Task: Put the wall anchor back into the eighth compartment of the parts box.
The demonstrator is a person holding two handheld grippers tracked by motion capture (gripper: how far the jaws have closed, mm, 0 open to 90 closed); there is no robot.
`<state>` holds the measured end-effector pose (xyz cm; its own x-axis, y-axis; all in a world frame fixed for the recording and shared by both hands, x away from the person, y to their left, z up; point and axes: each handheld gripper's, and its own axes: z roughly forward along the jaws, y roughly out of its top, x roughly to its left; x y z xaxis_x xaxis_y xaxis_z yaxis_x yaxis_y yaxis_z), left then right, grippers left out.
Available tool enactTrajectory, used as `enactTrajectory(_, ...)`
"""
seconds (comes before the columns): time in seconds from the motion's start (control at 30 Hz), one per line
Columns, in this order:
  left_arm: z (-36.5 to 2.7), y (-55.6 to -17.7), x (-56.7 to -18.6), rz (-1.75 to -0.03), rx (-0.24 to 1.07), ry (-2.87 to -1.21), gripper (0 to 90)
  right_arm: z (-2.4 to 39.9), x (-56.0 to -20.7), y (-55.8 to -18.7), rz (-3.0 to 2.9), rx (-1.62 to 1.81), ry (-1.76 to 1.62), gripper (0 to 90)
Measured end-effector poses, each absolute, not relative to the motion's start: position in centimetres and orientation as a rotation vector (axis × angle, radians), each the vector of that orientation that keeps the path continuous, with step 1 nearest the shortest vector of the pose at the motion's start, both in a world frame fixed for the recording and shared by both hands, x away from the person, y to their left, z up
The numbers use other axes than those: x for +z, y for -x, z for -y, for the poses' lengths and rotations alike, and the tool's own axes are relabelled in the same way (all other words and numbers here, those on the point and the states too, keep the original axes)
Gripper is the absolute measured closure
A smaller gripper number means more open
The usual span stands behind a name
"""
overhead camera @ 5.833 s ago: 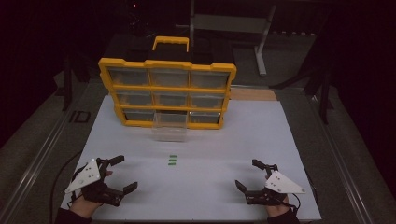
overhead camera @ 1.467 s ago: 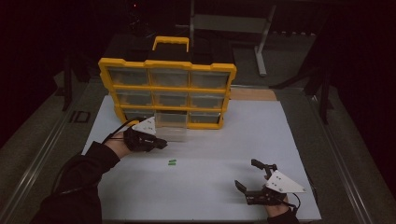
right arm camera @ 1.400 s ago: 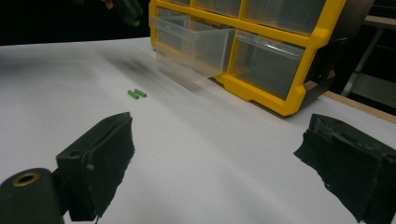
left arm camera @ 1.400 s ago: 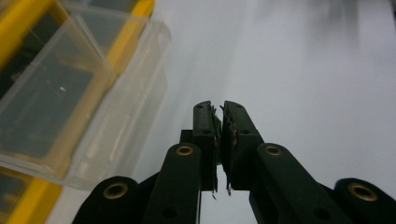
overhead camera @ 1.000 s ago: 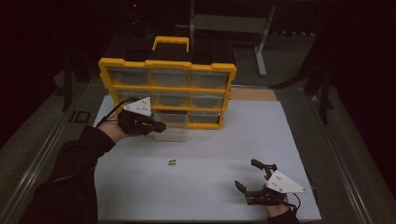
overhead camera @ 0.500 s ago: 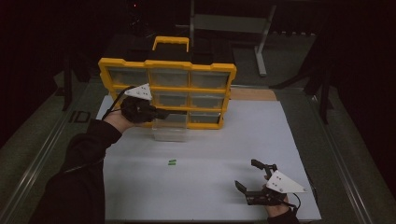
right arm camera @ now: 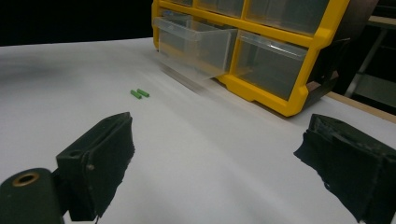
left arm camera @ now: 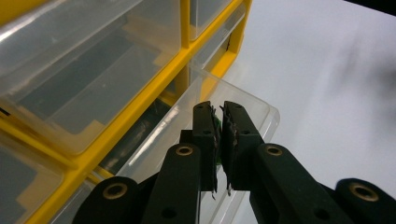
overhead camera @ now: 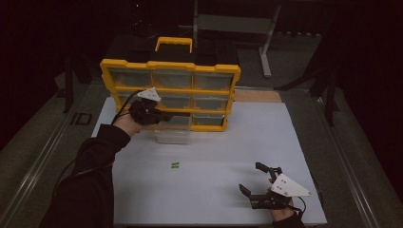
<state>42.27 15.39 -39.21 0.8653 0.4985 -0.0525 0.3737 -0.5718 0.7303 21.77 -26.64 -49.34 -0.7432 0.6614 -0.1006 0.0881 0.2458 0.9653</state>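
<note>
Bright yellow organizer frame (overhead camera: 170, 65) with see-through clear drawers (right arm camera: 196, 44), white counter (overhead camera: 214, 142), tiny green bits (overhead camera: 175, 165), black fingers (left arm camera: 205, 140), dark sleeve (overhead camera: 90, 180).

text: "ID" | on: floor mat (overhead camera: 81, 118) left of table

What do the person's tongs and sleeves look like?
Both tongs are black. The left tongs and the right tongs each carry a pale grey three-cornered plate on top and trail a dark cable. Up close, the arms show round metal rivets. The person wears a dark long sleeve.
</note>
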Motion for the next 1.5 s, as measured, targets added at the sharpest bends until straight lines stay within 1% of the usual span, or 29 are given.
enactTrajectory(0.33,-14.4,-42.7,-40.4,-0.656,0.209,-2.325,83.6,26.6,-49.4,-21.8,-2.031,1.520,-0.679,8.8)
enactTrajectory(0.37,-14.3,-42.8,-40.7,-0.667,0.216,-2.352,83.6,26.6,-49.4,-21.8,-2.031,1.520,-0.680,8.8)
enactTrajectory(0.53,-14.1,-43.0,-41.1,-0.697,0.213,-2.369,82.4,26.6,-49.4,-21.8,-2.036,1.519,-0.681,8.8)
enactTrajectory(0.6,-14.2,-43.0,-41.1,-0.715,0.204,-2.344,75.1,26.6,-49.4,-21.8,-2.040,1.520,-0.682,8.8)
enactTrajectory(0.63,-14.3,-43.1,-41.1,-0.730,0.190,-2.316,69.3,26.6,-49.4,-21.8,-2.040,1.520,-0.681,8.8)
enactTrajectory(0.7,-14.4,-42.9,-41.0,-0.737,0.180,-2.315,53.6,26.6,-49.4,-21.8,-2.040,1.519,-0.681,8.8)
enactTrajectory(0.73,-14.4,-42.9,-41.0,-0.737,0.180,-2.315,48.6,26.6,-49.4,-21.8,-2.040,1.519,-0.681,8.8)
enactTrajectory(0.8,-14.4,-42.8,-40.8,-0.760,0.160,-2.313,33.8,26.6,-49.4,-21.8,-2.040,1.517,-0.684,8.8)
enactTrajectory(0.83,-14.4,-42.7,-40.8,-0.768,0.159,-2.308,28.2,26.6,-49.4,-21.8,-2.040,1.517,-0.684,8.8)
enactTrajectory(0.97,-14.5,-42.4,-40.7,-0.783,0.142,-2.275,9.1,26.6,-49.4,-21.8,-2.041,1.512,-0.680,8.8)
enactTrajectory(1.03,-14.6,-42.1,-40.5,-0.734,0.116,-2.273,1.4,26.6,-49.4,-21.8,-2.041,1.512,-0.681,8.8)
enactTrajectory(1.07,-14.6,-42.1,-40.5,-0.734,0.116,-2.273,0.1,26.6,-49.4,-21.8,-2.039,1.511,-0.678,8.8)
enactTrajectory(1.23,-14.6,-40.8,-39.9,-0.701,0.126,-2.230,0.0,26.6,-49.4,-21.8,-2.038,1.510,-0.681,8.8)
enactTrajectory(1.33,-14.6,-40.3,-39.8,-0.683,0.125,-2.227,0.1,26.6,-49.4,-21.8,-2.038,1.509,-0.681,8.8)
enactTrajectory(1.37,-14.5,-39.8,-39.7,-0.659,0.153,-2.230,0.1,26.6,-49.4,-21.8,-2.038,1.508,-0.681,8.8)
enactTrajectory(1.5,-14.7,-38.9,-39.5,-0.625,0.150,-2.210,0.1,26.6,-49.4,-21.8,-2.037,1.509,-0.680,8.8)
